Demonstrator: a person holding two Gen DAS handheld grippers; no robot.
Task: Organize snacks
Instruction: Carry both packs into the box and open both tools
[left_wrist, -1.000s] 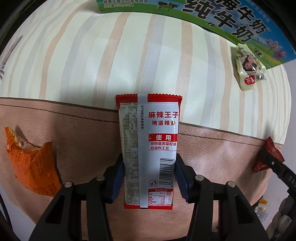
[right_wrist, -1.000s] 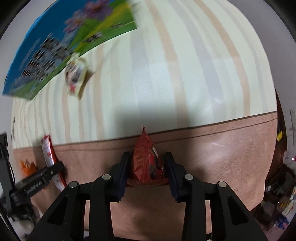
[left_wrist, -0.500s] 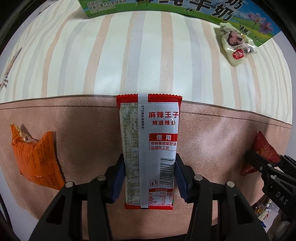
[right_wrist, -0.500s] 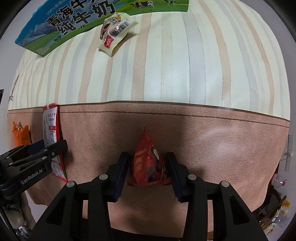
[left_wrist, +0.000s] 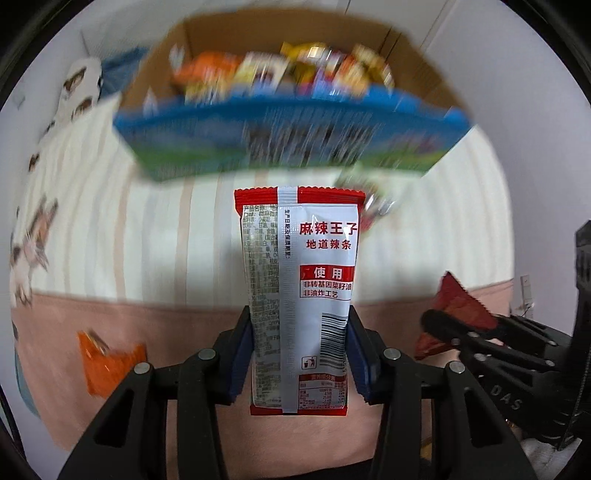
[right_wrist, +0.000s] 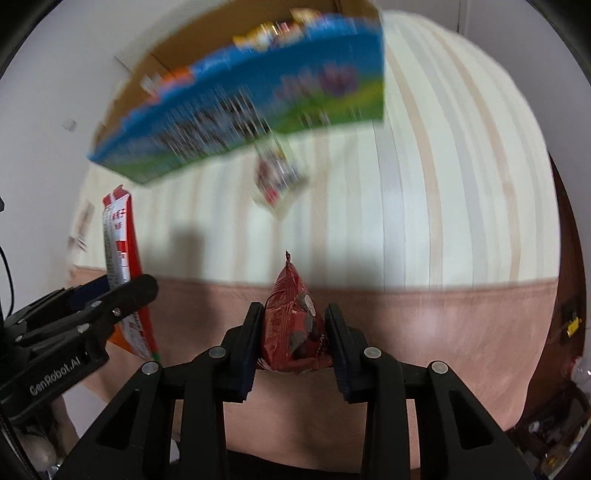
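1. The left gripper (left_wrist: 299, 354) is clamped on a red-and-white spicy strip packet (left_wrist: 299, 295), which stands upright between its pads.
2. The right gripper (right_wrist: 295, 339) is clamped on a dark red snack pouch (right_wrist: 295, 328).
3. At 12 o'clock, a blue milk carton box (left_wrist: 288, 140) holds blurred snacks.
4. An orange packet (left_wrist: 107, 362) lies at 8 o'clock on the tabletop (left_wrist: 147, 332).

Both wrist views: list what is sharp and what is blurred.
Left wrist: white-and-red packet and left gripper sharp; snack box smeared. Right wrist: dark red packet and right gripper sharp; box streaked.
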